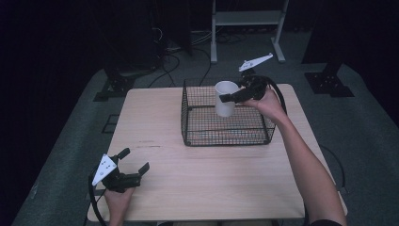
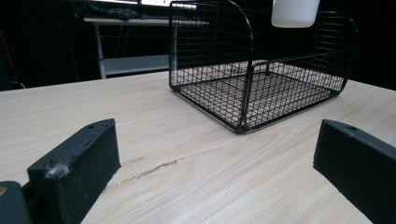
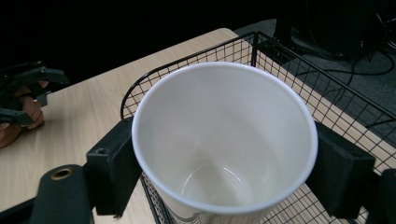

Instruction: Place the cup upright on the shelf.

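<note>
Because it is pinched at its sides just below the rim, the white paper cup [image 1: 226, 98] hangs upright with its mouth open to the top, clear of the floor of the black wire basket [image 1: 207, 133], as the left gripper view shows by the air between its base and the mesh. The right gripper [image 1: 231, 97] has its 2 jaws pressed against opposite sides of the cup; the right gripper view looks straight down into its bare interior, with a black pad tight on either flank. That side grip keeps the cup level and leaves its base free, which suits lowering it into the basket or lifting it out; which of the 2 is in hand I cannot tell. The basket stands on the far half of the wooden table [image 1: 211, 188], toward the right. Well apart from it, at the near left corner, the left gripper [image 1: 136, 164] rests low over the tabletop with its jaws spread wide and nothing between them, seemingly parked out of the way.
</note>
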`<state>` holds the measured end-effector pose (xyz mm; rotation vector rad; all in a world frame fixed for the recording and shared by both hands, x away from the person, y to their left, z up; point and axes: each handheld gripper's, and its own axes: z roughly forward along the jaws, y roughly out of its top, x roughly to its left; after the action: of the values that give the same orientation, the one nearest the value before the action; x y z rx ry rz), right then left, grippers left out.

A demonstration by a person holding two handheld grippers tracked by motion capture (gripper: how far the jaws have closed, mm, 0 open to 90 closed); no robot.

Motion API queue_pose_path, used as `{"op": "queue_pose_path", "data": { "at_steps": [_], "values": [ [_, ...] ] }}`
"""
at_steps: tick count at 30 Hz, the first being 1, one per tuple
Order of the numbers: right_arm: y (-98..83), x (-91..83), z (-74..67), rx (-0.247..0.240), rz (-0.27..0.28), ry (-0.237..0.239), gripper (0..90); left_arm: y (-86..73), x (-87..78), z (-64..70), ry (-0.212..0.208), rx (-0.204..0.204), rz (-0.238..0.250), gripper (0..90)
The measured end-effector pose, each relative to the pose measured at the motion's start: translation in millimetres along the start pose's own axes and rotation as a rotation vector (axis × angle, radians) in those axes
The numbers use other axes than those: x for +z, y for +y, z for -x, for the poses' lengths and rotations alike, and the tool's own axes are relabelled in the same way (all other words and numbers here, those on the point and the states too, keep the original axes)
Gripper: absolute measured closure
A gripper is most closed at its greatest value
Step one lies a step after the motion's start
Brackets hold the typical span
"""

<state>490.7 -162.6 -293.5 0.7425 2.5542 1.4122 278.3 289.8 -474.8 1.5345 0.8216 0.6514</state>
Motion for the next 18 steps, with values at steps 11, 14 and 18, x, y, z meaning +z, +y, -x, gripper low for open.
{"op": "queue_pose_path", "data": {
  "at_steps": [11,14,18],
  "values": [
    [10.0,17.9,7.7,0.002,-0.017,-0.008,19.8,0.0,0.1,0.2,-0.003,0.002,0.001,0.0],
    [9.8,24.2,10.6,0.005,-0.024,-0.002,19.7,0.0,0.1,0.3,-0.003,0.002,0.001,0.0],
    [6.5,33.3,15.4,0.014,-0.027,0.014,19.7,0.0,0.0,0.1,-0.004,0.002,0.002,0.0]
  ]
}}
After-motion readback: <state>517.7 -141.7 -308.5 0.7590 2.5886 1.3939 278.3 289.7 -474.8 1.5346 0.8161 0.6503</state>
